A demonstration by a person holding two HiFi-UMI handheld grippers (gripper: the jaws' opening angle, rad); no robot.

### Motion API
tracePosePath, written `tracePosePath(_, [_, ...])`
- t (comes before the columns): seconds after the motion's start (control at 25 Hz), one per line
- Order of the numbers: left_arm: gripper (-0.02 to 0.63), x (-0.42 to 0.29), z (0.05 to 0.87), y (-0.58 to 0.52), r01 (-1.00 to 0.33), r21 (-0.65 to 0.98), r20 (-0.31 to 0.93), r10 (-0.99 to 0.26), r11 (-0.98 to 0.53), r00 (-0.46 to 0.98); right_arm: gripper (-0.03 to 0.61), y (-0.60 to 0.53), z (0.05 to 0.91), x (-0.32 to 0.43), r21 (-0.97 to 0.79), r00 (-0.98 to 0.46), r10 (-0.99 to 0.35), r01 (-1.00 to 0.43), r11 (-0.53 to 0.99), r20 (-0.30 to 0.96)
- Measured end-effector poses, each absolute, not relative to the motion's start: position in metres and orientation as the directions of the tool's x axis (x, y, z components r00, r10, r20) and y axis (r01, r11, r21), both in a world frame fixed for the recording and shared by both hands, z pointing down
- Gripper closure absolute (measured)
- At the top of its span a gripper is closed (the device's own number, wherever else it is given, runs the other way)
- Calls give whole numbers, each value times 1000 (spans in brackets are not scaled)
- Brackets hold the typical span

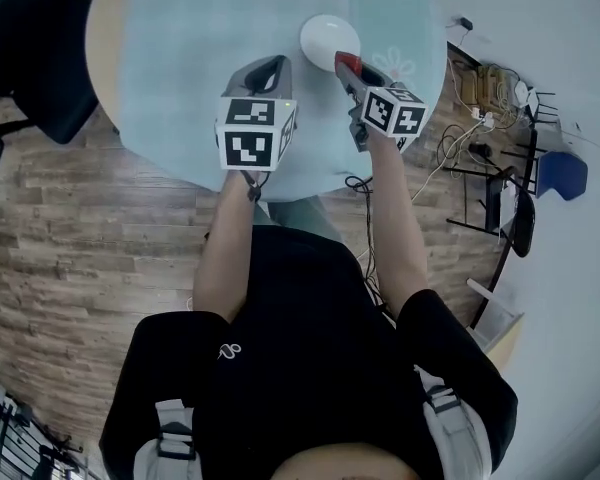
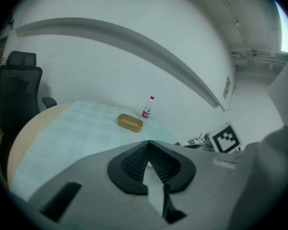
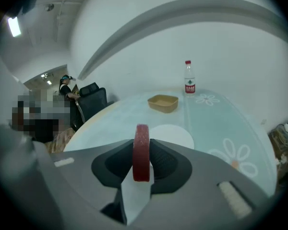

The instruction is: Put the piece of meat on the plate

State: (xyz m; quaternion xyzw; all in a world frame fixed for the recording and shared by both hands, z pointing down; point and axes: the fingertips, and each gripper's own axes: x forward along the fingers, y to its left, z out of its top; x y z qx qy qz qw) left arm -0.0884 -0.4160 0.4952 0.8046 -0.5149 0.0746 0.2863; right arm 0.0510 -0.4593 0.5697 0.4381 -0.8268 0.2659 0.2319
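Observation:
A red, flat piece of meat (image 3: 141, 152) stands on edge between the pads of my right gripper (image 3: 143, 145), which is shut on it. In the head view the meat (image 1: 345, 63) hangs at the near right rim of the white plate (image 1: 323, 34), with the right gripper (image 1: 346, 68) tilted down toward it. From the right gripper view the plate (image 3: 177, 134) lies just beyond the jaws. My left gripper (image 1: 270, 68) hovers over the blue cloth left of the plate. It is shut (image 2: 148, 145), with nothing in it.
The round table (image 1: 105, 38) carries a light blue cloth. At its far side stand a yellow container (image 3: 163, 102) and a water bottle (image 3: 188, 78). A black office chair (image 2: 19, 87) is at the left. Cables and stands (image 1: 490, 118) crowd the floor at the right.

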Motion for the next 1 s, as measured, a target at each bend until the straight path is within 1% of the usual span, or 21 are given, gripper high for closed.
tracePosePath(0.12, [612, -117, 508, -415, -888, 384, 448, -790, -252, 418, 474, -487, 606, 40, -243, -512, -518, -831, 500, 685])
tracePosePath(0.2, [612, -137, 518, -415, -899, 383, 473, -790, -214, 390, 474, -503, 622, 31, -208, -498, -473, -816, 540, 726])
tracePosePath(0.36, [612, -163, 530, -405, -914, 375, 501, -795, -158, 343, 475, -522, 637, 20, -212, -517, -420, -782, 586, 746])
tracePosePath(0.44, [612, -170, 534, -399, -918, 373, 514, -793, -137, 328, 474, -527, 639, 19, -237, -523, -415, -788, 569, 744])
tracePosePath(0.56, [612, -174, 534, -398, -922, 368, 522, -794, -121, 312, 474, -534, 644, 21, -321, -556, -414, -797, 512, 721])
tracePosePath(0.72, [612, -152, 514, -407, -923, 340, 492, -802, -183, 340, 468, -547, 646, 34, -394, -565, -458, -818, 420, 686])
tracePosePath(0.84, [612, -130, 501, -409, -919, 317, 473, -801, -235, 368, 425, -549, 652, 48, -414, -547, -478, -836, 361, 687])
tracePosePath(1.0, [612, -111, 493, -405, -919, 296, 478, -793, -260, 378, 360, -545, 657, 67, -401, -507, -489, -862, 311, 710])
